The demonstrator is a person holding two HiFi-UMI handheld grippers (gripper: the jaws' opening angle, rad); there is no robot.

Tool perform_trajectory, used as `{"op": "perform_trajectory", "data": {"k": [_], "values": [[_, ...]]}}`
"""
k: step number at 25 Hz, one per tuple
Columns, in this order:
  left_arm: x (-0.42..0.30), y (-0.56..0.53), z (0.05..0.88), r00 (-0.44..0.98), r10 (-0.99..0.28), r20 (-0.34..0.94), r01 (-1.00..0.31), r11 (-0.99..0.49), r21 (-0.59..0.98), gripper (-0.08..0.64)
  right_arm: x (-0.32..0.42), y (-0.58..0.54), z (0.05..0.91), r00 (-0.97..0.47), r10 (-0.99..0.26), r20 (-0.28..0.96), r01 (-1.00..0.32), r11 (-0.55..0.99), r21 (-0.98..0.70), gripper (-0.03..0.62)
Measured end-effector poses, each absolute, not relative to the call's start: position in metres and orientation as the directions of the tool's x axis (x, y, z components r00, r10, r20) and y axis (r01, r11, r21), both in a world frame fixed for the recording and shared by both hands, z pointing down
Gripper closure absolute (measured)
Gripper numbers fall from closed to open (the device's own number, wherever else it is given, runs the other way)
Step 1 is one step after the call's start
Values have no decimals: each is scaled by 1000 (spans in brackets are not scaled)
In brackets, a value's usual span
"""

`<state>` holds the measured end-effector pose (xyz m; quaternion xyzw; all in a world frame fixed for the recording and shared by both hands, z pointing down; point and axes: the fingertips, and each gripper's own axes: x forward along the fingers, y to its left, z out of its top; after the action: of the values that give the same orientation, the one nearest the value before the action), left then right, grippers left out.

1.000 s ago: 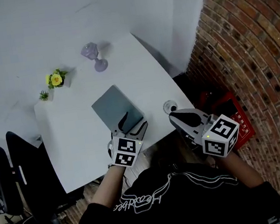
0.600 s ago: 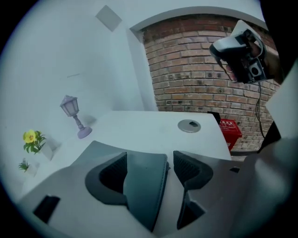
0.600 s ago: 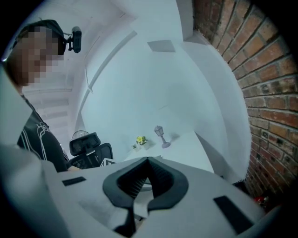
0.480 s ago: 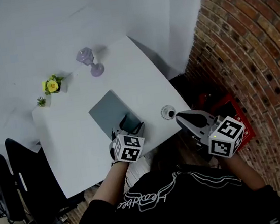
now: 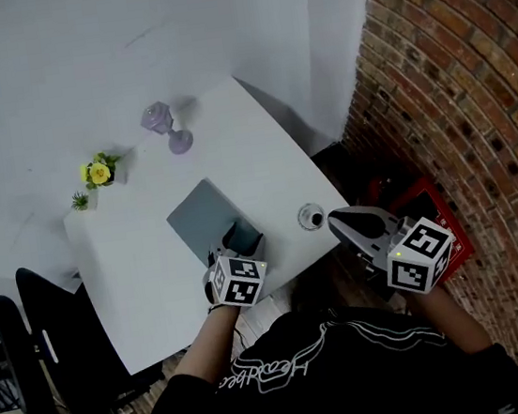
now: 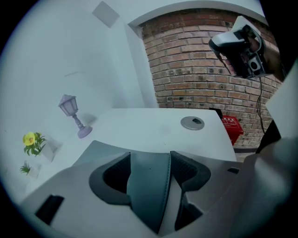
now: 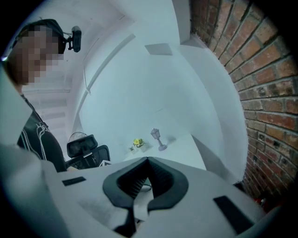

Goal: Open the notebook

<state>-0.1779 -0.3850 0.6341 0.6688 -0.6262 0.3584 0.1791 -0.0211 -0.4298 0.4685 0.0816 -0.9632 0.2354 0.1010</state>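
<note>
The left gripper (image 5: 240, 239) tilts down over the near corner of the grey notebook (image 5: 199, 215). Its jaws stand fairly wide and are closing. The corner lies between them, and a strip of white surface (image 5: 143, 264) shows beside the right-hand pad. The notebook lies closed and flat, stretching away from this gripper. Beyond it, ahead and to the left, stand a lilac lantern ornament (image 5: 163, 127) and a potted yellow flower (image 5: 99, 172). Just right of the gripper a round metal grommet (image 5: 310, 215) sits in the surface. Past that, off the surface's edge, the right gripper (image 5: 334, 216) hangs with its jaws together on nothing, and a brick wall (image 5: 469, 79) stands beyond it.
</note>
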Motion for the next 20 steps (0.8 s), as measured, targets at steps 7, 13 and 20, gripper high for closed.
{"op": "perform_trajectory", "data": {"k": [7,13,20], "values": [[-175,-385,625,-38,-720,693,-966,-150,-209,311,-24,-430,461,-972,-108,209,-194,872,-449,594],[-172,-382,613,-21,-737,675,-966,-159,-203,377,-28,-427,458,-972,-113,208,-196,877,-439,594],[-168,-376,593,10,-748,663,-969,-172,-180,477,-40,-414,444,-978,-104,179,-174,884,-434,594]]}}
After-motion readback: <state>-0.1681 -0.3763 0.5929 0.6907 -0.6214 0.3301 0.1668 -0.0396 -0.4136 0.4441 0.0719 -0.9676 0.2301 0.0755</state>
